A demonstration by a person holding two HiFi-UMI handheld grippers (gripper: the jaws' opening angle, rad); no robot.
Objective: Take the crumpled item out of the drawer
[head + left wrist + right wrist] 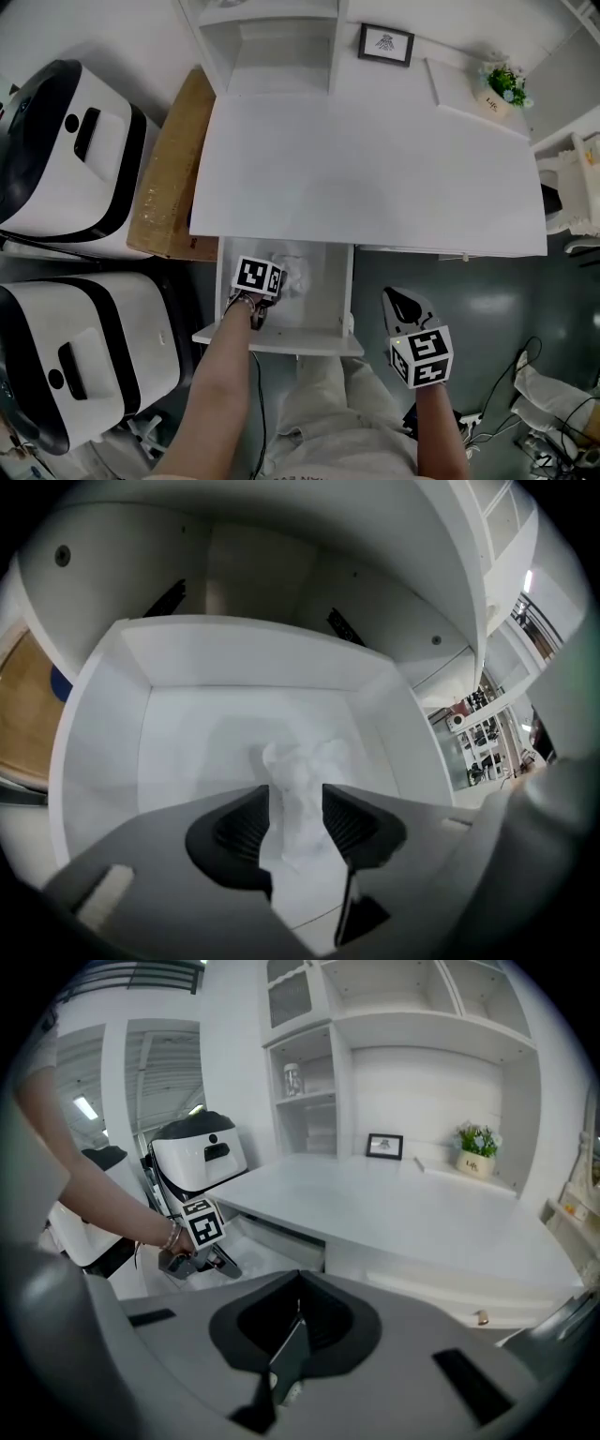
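The white drawer under the desk stands pulled out. A crumpled white paper lies inside it toward the back right. My left gripper reaches down into the drawer. In the left gripper view its jaws stand close on either side of the crumpled paper, pinching its lower part above the drawer floor. My right gripper hangs outside the drawer to its right, jaws together and empty. The right gripper view looks over the shut right gripper at the left gripper in the drawer.
A white desk top spans above the drawer, with a framed picture and a small potted plant at the back. Two white-and-black machines and a cardboard box stand at the left. The person's legs are below the drawer front.
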